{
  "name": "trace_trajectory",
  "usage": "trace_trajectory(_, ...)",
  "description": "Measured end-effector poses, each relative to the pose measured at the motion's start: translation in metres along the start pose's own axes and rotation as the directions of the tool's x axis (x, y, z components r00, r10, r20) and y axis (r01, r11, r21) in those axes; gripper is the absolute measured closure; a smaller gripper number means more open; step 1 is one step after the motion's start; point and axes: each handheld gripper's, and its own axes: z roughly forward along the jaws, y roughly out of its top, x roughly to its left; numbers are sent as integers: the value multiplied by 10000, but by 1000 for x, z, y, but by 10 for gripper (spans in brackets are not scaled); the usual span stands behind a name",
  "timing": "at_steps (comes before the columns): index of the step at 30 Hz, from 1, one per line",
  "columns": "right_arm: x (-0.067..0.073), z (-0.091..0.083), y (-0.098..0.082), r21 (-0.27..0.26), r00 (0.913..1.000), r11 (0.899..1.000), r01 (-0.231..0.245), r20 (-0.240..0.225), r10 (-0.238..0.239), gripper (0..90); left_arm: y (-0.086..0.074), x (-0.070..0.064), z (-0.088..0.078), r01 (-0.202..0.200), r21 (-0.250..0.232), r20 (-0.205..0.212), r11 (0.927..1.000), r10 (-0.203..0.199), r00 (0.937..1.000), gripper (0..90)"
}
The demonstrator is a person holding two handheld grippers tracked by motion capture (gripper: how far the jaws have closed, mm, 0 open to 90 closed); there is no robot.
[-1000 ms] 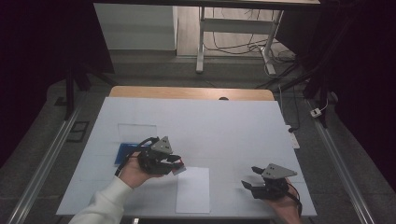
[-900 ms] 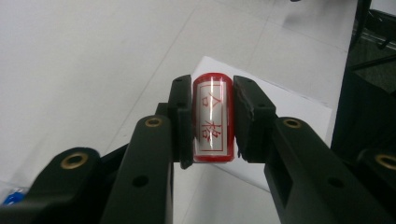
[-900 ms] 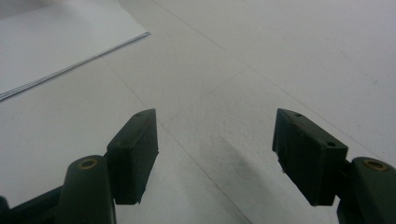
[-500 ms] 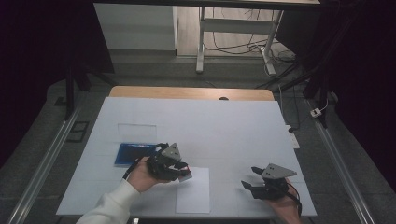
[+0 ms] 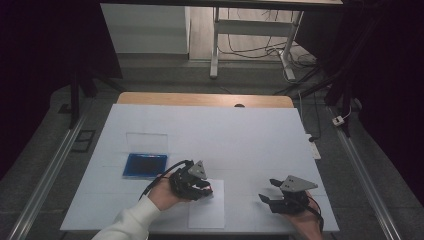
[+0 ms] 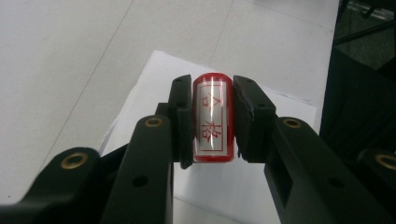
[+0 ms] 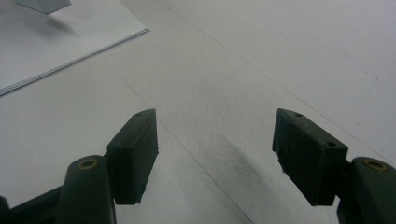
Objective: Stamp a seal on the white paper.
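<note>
Here, at the near edge of the table (image 5: 260, 135), the left gripper (image 5: 204, 189) has its jaws clamped on a red stamp (image 6: 213, 116), which hangs over the upper left corner of a sheet of paper (image 5: 207, 212). In the left gripper view the stamp stands between the pads with a white label of red characters facing the camera; its lower end is cut off behind the jaws, so whether it touches the paper cannot be told. The paper's bottom edge lies close to the table's near edge. To its right, well apart, the right gripper (image 5: 272, 192) rests low with its jaws spread wide and nothing between them, bare tabletop ahead of it. Farther off and to the left sits a blue ink pad (image 5: 145, 165) with its clear lid (image 5: 146, 142) laid just behind it. Beyond these the white surface runs open to the far wooden edge.
</note>
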Motion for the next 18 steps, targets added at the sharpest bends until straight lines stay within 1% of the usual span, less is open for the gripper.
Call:
trace_trajectory(9, 1, 1, 0, 36, 10000, 10000, 41, 19, -41, 311, -1, 0, 7, -11, 191, -57, 9998, 12, 10000, 703)
trace_trajectory(18, 1, 1, 0, 61, 10000, 10000, 43, 22, -43, 311, -2, 2, 11, 12, 327, -205, 9995, -6, 9998, 703)
